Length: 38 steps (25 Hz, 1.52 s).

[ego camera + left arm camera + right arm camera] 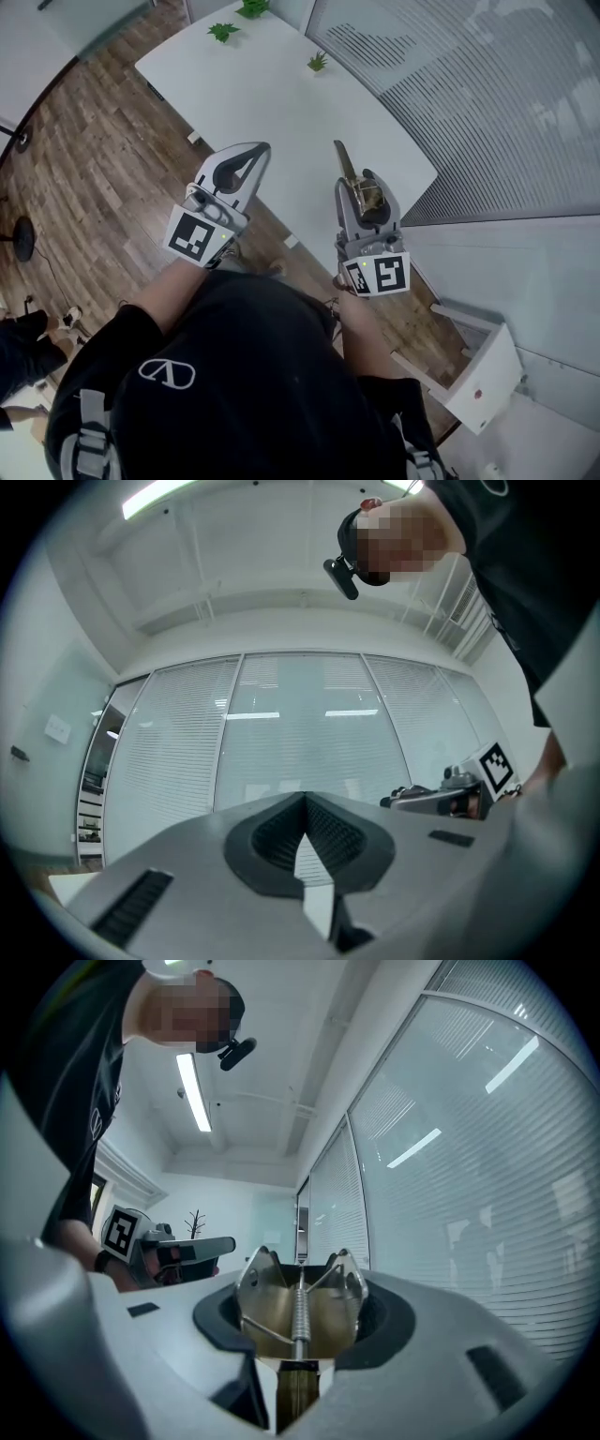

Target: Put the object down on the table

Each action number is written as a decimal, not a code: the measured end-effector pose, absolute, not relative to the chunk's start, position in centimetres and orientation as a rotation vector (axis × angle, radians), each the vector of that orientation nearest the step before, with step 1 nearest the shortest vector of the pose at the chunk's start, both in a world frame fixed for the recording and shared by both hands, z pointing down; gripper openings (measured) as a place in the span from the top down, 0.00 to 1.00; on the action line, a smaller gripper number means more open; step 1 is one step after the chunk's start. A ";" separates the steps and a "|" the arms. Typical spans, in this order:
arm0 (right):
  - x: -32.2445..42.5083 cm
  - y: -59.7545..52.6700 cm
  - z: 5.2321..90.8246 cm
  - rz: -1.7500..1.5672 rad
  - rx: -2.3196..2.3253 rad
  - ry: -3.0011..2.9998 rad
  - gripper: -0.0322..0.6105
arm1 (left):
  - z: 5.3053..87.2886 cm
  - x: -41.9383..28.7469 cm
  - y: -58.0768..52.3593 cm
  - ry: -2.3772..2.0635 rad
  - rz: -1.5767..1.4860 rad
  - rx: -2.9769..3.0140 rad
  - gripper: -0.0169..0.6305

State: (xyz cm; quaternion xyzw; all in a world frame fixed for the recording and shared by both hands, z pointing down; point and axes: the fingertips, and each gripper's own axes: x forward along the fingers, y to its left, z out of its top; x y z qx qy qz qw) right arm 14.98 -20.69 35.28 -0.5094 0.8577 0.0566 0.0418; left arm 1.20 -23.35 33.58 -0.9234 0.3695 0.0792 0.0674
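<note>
Right claw [300,1283] closed part-way on a brass-coloured spring clip [279,1314], gripping its two flared plates from either side, with the coil spring down the middle between them. Left claw [305,808] pinched together at the tips, nothing inside (only window blinds behind the gap).

From the head view: both claws held out in front of the body, the clip up in the air about at the near edge of the white worktop [281,94], resting on nothing. No worktop in either gripper view, only ceiling, glass wall and the other claw, so both pointed roughly level or a little upward.

Looks like the carry-in stage of the put-down: clip gripped, worktop reached, lowering not yet begun. Most of the worktop bare, apart from a few small green plants [223,31] at the far end, well apart from the claws.

Next, most likely: reach further over the bare surface, tip the right claw down, lower until the clip touches, and only then spread the pads. Worth minding the spring, which may push the plates outward on release and make the clip hop or skid, so open gently and low. No call for the left claw.
</note>
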 end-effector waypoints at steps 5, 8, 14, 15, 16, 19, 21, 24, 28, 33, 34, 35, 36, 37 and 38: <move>14.2 -23.7 36.5 0.159 -1.584 2.639 0.67 | 33.6 0.5 -25.2 1.100 0.247 -2.801 0.97; 14.1 -26.0 37.7 0.155 -1.600 2.661 0.67 | 33.2 0.0 -25.8 1.104 0.261 -2.799 0.97; 14.3 -31.4 44.3 0.075 -1.661 2.715 0.67 | 32.7 -1.0 -26.3 1.112 0.256 -2.768 0.97; 14.5 -32.1 45.6 0.048 -1.674 2.723 0.67 | 32.8 -1.0 -26.3 1.114 0.248 -2.765 0.97; 14.6 -32.8 46.9 0.020 -1.686 2.734 0.67 | 32.8 -1.1 -26.2 1.116 0.241 -2.762 0.97; 14.7 -34.7 51.4 -0.073 -1.722 2.781 0.67 | 32.8 -1.4 -26.0 1.121 0.230 -2.762 0.97; 14.6 -35.8 54.8 -0.141 -1.742 2.822 0.67 | 32.8 -1.7 -26.0 1.120 0.223 -2.754 0.97; 14.6 -37.0 59.7 -0.262 -1.759 2.888 0.67 | 33.1 -1.4 -26.1 1.116 0.209 -2.745 0.97; 14.6 -38.1 65.1 -0.402 -1.779 2.961 0.67 | 33.6 -1.2 -26.1 1.113 0.189 -2.747 0.97; 14.4 -38.8 69.5 -0.523 -1.796 3.047 0.67 | 34.1 -1.9 -26.0 1.126 0.168 -2.744 0.97; 14.5 -38.9 70.4 -0.546 -1.803 3.060 0.67 | 34.2 -2.0 -26.0 1.130 0.162 -2.745 0.97; 14.6 -38.9 71.1 -0.567 -1.811 3.073 0.67 | 34.4 -2.1 -25.9 1.132 0.157 -2.746 0.97; 14.7 -38.8 71.8 -0.584 -1.819 3.085 0.67 | 34.5 -2.2 -25.8 1.135 0.151 -2.747 0.97; 14.7 -38.6 72.3 -0.599 -1.824 3.098 0.67 | 34.6 -2.4 -25.6 1.138 0.145 -2.748 0.97; 14.7 -38.5 72.7 -0.611 -1.826 3.112 0.67 | 34.8 -2.5 -25.5 1.141 0.140 -2.749 0.97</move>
